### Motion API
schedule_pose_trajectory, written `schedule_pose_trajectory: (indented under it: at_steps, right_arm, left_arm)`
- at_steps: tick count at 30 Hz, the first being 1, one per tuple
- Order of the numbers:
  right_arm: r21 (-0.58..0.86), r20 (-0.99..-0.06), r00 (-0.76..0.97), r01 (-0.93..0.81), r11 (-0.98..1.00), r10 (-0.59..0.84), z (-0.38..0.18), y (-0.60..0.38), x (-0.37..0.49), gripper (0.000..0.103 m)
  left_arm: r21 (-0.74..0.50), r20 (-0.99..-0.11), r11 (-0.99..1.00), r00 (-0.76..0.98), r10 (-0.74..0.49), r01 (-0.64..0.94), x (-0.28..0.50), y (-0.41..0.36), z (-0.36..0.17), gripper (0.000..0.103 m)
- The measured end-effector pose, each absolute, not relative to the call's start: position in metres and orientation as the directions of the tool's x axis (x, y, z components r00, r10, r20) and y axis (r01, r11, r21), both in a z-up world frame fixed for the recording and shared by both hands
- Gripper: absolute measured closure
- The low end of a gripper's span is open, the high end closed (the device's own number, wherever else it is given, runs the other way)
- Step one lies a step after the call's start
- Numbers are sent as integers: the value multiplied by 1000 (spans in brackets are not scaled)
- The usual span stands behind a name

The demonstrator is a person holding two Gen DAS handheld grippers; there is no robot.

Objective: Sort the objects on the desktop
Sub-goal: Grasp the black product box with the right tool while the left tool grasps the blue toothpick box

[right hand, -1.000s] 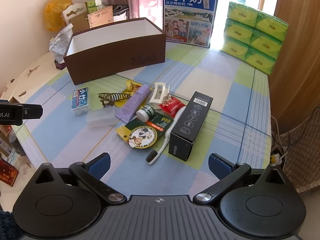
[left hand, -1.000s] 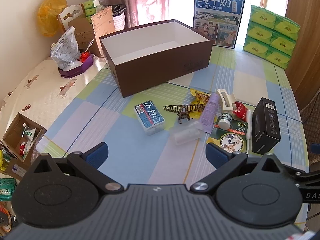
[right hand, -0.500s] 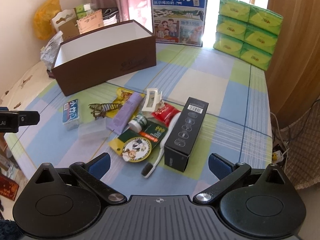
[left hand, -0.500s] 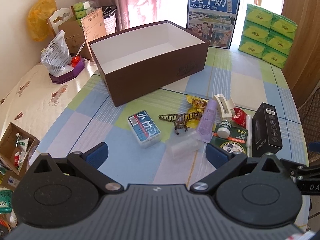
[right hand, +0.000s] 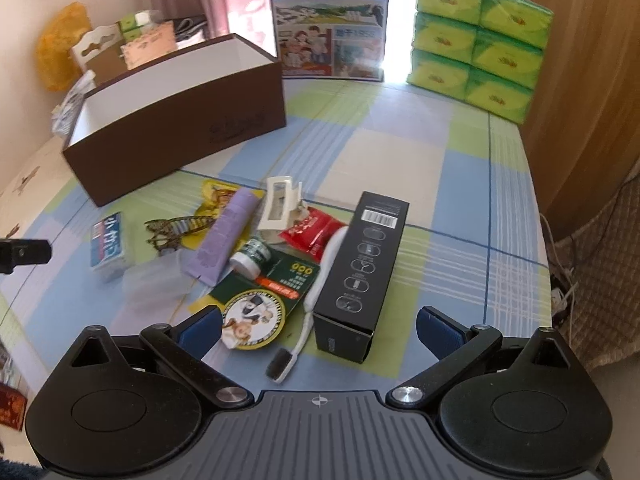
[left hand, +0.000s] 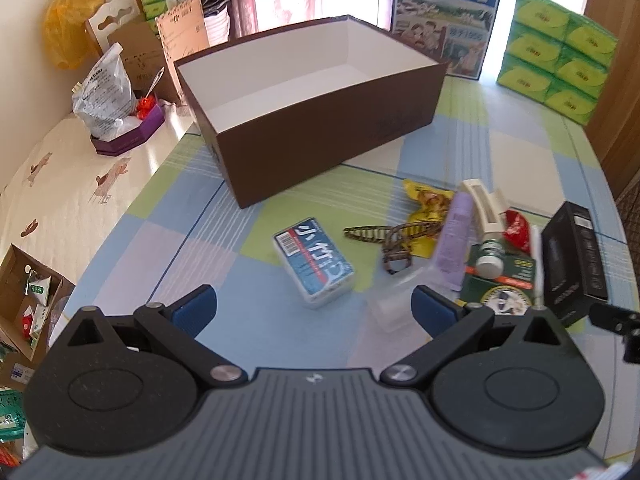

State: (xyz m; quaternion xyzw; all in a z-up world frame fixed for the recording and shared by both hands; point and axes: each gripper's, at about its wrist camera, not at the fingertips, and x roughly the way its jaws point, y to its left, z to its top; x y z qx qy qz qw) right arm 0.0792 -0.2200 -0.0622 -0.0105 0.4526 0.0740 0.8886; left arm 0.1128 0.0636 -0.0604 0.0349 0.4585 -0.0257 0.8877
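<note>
Both grippers hang over the near edge of the checked table (right hand: 440, 184), jaws spread wide and holding nothing. The left gripper (left hand: 314, 310) has the blue-and-white packet (left hand: 314, 260) lying just beyond the gap between its blue fingertips (left hand: 194, 308), a little right of centre, with a clear plastic case (left hand: 394, 304) close to the right fingertip. The right gripper (right hand: 318, 326) has the toothbrush (right hand: 308, 316) running into its gap, bristle head nearest, and the black carton (right hand: 362, 276) just beyond, angled away. The purple tube (right hand: 224, 238), white hair clip (right hand: 276, 206) and small green-capped bottle (right hand: 252, 258) sit further left. The open brown box (left hand: 312, 100) stands at the far left, empty.
</note>
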Motion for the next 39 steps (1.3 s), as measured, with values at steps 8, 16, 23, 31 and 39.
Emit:
schedule_pose_trajectory:
  at_steps: [8, 16, 23, 31, 39]
  right_arm:
    - [34, -794, 604, -73, 997, 71, -76, -223, 100, 7]
    - [-11, -809, 588, -14, 1000, -1, -94, -222, 128, 28]
    - [-31, -836, 548, 23, 999, -39, -110, -227, 149, 60]
    - [-73, -835, 547, 4, 997, -63, -113, -229, 154, 61]
    - [-75, -832, 551, -4, 997, -61, -113, -229, 158, 61]
  left_arm:
    - [40, -836, 995, 549, -15, 89, 139, 75, -77, 1]
    - [34, -852, 992, 522, -33, 119, 165, 79, -92, 1]
    - [46, -868, 990, 496, -25, 131, 184, 75, -112, 1]
    - [62, -881, 990, 472, -5, 127, 201, 70, -136, 1]
    - [84, -890, 987, 457, 10, 141, 222, 63, -161, 5]
